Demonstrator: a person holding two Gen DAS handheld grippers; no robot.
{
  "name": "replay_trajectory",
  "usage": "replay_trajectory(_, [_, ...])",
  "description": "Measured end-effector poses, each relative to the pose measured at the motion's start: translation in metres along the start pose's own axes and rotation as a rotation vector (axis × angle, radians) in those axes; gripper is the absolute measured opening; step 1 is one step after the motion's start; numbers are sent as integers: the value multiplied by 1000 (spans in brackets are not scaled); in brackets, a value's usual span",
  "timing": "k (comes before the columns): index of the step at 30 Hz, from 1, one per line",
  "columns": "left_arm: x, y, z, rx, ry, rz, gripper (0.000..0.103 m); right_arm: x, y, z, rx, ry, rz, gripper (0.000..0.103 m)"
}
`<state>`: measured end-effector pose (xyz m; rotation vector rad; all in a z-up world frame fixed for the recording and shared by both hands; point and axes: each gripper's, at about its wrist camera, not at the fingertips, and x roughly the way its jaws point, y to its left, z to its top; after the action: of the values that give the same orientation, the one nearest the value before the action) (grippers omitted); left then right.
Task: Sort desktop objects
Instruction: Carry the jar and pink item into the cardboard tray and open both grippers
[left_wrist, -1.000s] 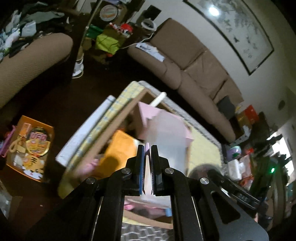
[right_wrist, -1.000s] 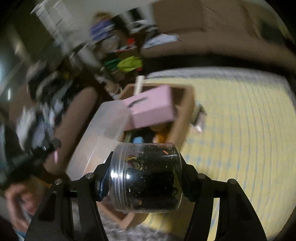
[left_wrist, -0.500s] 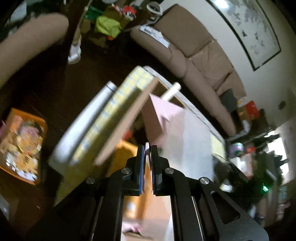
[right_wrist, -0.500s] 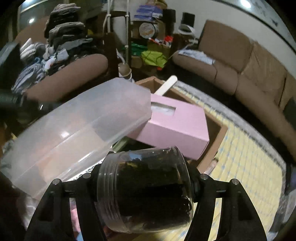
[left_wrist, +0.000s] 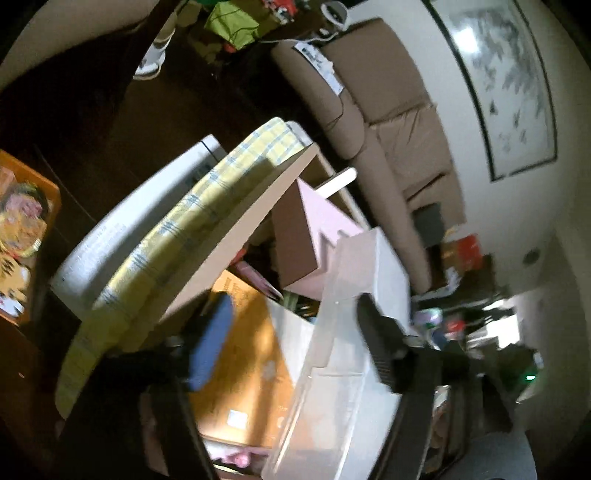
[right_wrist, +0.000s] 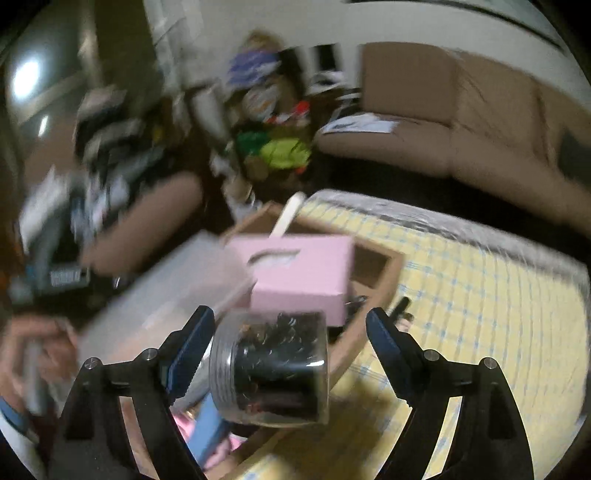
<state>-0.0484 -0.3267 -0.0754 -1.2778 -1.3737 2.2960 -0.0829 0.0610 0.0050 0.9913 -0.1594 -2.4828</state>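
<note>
while the left gripper hovers low over the wooden box, its jaws are opening, and the clear plastic lid lies in the gap between the fingers, nearer the right finger than the left one; no pad looks pressed on it, though blur makes the contact hard to read. beyond the fingertips the pink tissue box leans inside the box, and an orange packet lies under the left finger. to release well here, this hand should, i judge, let the jaws finish spreading before it draws back, and draw back along the line of the fingers so neither one hooks the lid's rim. from the right wrist, the right gripper is also opening its jaws; the clear jar of dark small items sits between them with a visible gap on each side, so it is no longer pinched. the jar lies tipped on its side over the near edge of the wooden box, just this side of the pink tissue box. it could roll, so pulling straight back without brushing it seems wise. a hand shows blurred far to the left.
</note>
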Motion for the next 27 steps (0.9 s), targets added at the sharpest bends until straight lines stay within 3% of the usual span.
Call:
replay_trajectory(3, [-7,3,1,-22,-22,26,84,-23,-29,5,116,-49,15,86])
replay_trajectory(5, [-10,5,0,-38,-25,35,86,-30,-38,5,150,-44,27,86])
replay_trajectory(10, [-14,-5,-3,-13,-48,146,89,-18,-35,-1,115,38,-1,86])
replay_trajectory(14, [-40,-32,-13,21,-143,134,89,-4,-35,-10,101,105,7,86])
replay_trajectory(18, [-64,-84,-41,162,-231,83,99,17,-58,-20,147,184,-84,88])
replay_trajectory(21, [-56,-113,-60,254,-207,64,102,41,-92,-33,293,258,-151,88])
replay_trajectory(24, [-35,-138,-71,347,-136,113,102,76,-97,-52,217,381,-219,88])
replay_trajectory(27, [-20,-160,-87,458,-95,196,102,94,-99,-58,152,362,-243,88])
